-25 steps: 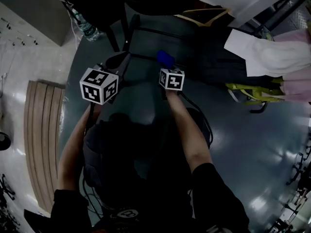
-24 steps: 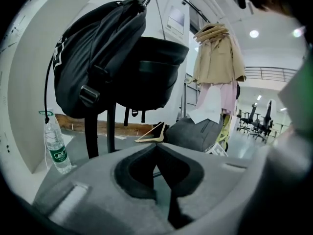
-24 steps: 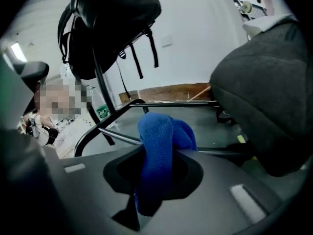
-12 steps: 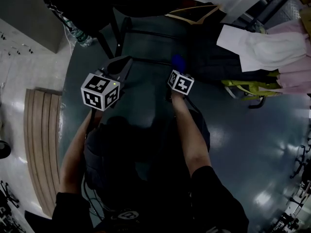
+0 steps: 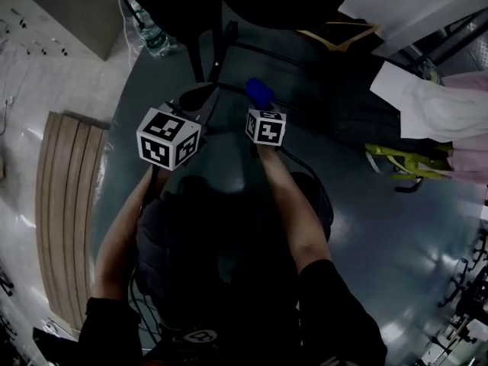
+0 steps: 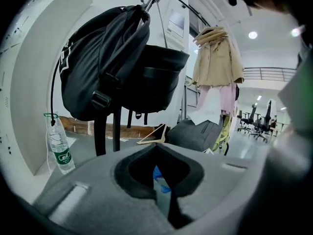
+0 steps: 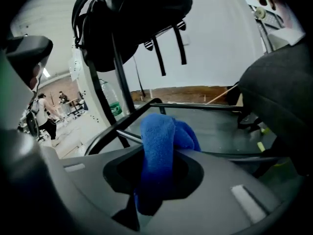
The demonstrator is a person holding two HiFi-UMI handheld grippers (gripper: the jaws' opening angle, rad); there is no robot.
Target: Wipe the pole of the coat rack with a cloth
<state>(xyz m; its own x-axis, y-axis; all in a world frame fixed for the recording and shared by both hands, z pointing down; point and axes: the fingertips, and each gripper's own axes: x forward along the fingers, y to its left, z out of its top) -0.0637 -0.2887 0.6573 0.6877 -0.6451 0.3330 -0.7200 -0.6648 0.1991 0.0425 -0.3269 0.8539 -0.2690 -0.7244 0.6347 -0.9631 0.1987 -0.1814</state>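
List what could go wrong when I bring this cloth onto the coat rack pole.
1. The right claw pinches the blue cloth by a bunched fold, so rubbing may drag it out.
2. The black backpack hangs over the pole with its straps dangling beside it, and a claw might snag them.
3. The water bottle stands on the floor near the rack's foot and could get knocked over.

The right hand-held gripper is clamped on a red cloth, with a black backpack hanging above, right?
Not quite: the cloth is blue, not red, as the right gripper view shows. The right hand-held gripper is clamped on it, with the black backpack hanging above.
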